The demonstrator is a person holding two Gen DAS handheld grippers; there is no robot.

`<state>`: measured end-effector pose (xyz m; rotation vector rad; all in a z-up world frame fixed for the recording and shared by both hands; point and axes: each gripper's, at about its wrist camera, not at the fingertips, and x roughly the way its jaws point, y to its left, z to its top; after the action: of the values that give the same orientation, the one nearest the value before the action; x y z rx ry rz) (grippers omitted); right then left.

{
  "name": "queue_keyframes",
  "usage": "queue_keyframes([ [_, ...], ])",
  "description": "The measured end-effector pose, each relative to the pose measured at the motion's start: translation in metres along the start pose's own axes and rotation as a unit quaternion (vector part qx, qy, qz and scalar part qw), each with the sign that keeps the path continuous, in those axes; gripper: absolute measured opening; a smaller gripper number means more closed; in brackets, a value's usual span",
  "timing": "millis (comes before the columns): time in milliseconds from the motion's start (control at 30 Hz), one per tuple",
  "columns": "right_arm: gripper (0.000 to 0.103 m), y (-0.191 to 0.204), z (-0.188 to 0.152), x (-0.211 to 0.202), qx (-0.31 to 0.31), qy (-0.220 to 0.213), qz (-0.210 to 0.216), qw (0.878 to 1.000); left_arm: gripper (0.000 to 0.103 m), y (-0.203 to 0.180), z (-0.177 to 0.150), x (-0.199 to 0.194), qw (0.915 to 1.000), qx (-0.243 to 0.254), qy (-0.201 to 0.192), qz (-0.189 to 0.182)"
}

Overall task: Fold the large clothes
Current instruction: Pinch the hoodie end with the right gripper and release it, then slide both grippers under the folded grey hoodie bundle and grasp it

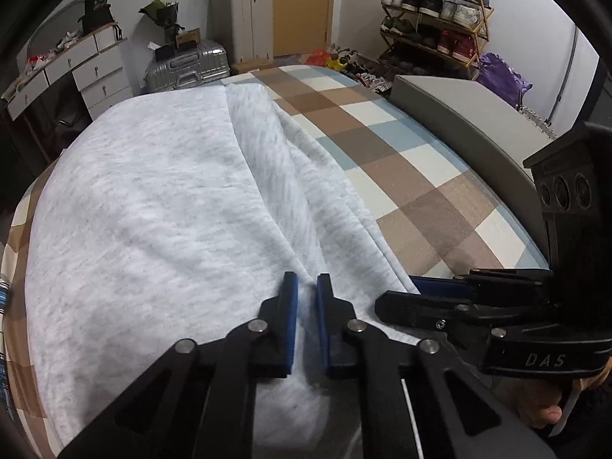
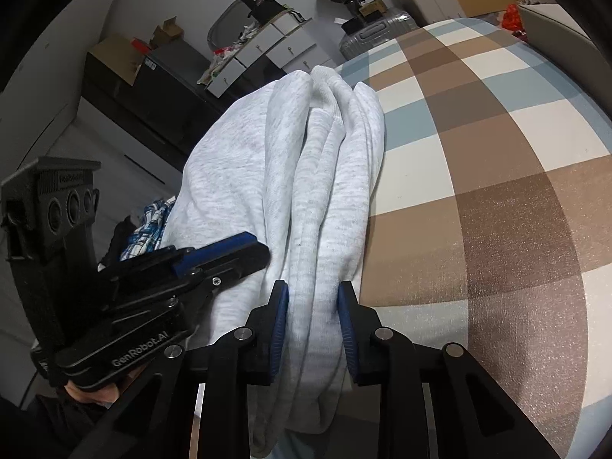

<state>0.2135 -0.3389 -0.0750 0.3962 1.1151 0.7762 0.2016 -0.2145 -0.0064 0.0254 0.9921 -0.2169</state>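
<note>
A light grey sweatshirt (image 1: 160,206) lies spread on a bed with a brown, blue and cream checked sheet (image 1: 382,160). In the left wrist view my left gripper (image 1: 307,283) is shut on a thin pinch of the sweatshirt near its right hem. Just to its right, my right gripper (image 1: 397,294) lies on its side at the same hem. The right wrist view shows the sweatshirt (image 2: 275,176) bunched into long folds. My right gripper (image 2: 313,294) is shut on a thick roll of it, both blue pads pressing the cloth. My left gripper (image 2: 256,252) sits close at the left, on the fabric.
A grey padded bed frame (image 1: 459,114) borders the far side. Beyond it stand a shoe rack (image 1: 432,19), suitcases (image 1: 183,65) and white drawers (image 1: 76,69). A blue checked cloth (image 2: 149,225) lies off the bed's edge. Bare sheet (image 2: 497,153) stretches right of the sweatshirt.
</note>
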Motion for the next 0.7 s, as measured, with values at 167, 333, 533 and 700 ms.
queue_keyframes([
  [167, 0.027, -0.003, 0.001, 0.001, 0.006, 0.002, 0.004, 1.0, 0.0, -0.002, 0.0, -0.01, 0.9964, -0.014, 0.0, -0.083],
  [333, 0.037, -0.008, 0.0, 0.001, 0.021, 0.009, 0.007, 1.0, 0.0, 0.0, -0.007, -0.02, 0.9952, -0.007, -0.007, -0.097],
  [533, 0.054, -0.02, 0.004, -0.006, 0.062, -0.004, 0.026, 0.998, 0.016, 0.066, -0.021, -0.066, 0.9912, -0.095, -0.052, -0.076],
  [700, 0.063, -0.011, 0.006, -0.007, 0.063, -0.022, 0.039, 0.997, 0.064, 0.119, -0.044, -0.092, 0.9845, -0.149, -0.092, 0.008],
])
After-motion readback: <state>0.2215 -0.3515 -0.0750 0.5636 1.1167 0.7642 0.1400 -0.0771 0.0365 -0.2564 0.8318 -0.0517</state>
